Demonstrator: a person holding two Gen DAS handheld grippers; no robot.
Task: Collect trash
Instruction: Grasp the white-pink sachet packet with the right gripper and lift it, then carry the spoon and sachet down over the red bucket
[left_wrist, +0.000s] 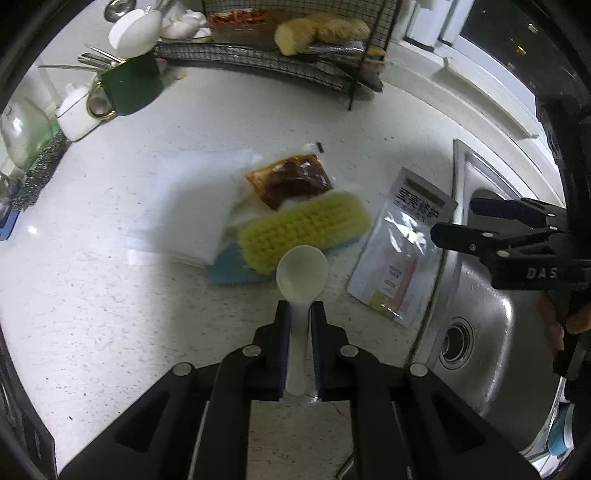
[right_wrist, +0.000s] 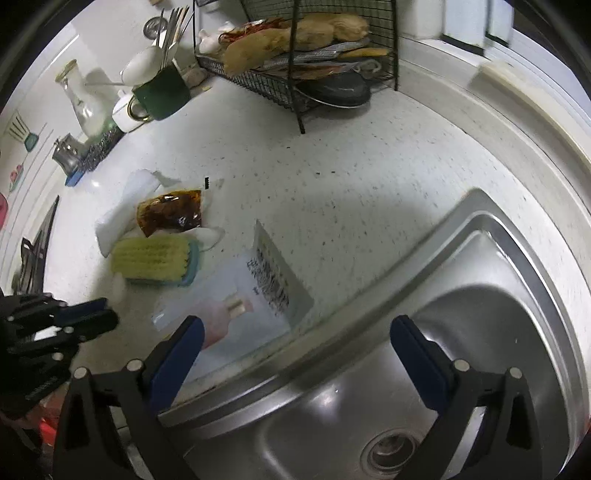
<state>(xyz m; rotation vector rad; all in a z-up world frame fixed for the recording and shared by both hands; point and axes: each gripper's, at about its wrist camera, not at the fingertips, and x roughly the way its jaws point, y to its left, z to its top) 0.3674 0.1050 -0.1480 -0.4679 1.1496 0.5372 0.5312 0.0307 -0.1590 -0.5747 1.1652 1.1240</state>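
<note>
My left gripper (left_wrist: 299, 308) is clenched on the handle of a small, pale plastic spoon (left_wrist: 302, 273), whose bowl sticks out past the fingertips, above the speckled white worktop (left_wrist: 92, 295). The grip sits high on the handle and the spoon is light and smooth, so I judge it best to keep the jaws firm and the wrist steady, and to carry the spoon clear of the yellow-bristled scrubbing brush on its blue base (left_wrist: 303, 229) just beyond it. My right gripper (right_wrist: 297, 349) is released, its jaws wide with nothing between them, over the rim of the steel sink (right_wrist: 480, 332); its left blue pad (right_wrist: 184, 347) is over the near end of the flat silvery plastic pouch with printed label (right_wrist: 258, 295), which lies at the sink's edge. The brown sauce sachet (left_wrist: 291, 179) rests on white tissue (left_wrist: 199, 206) farther off. To take the pouch I would come down over one edge, since it lies flat and thin.
</note>
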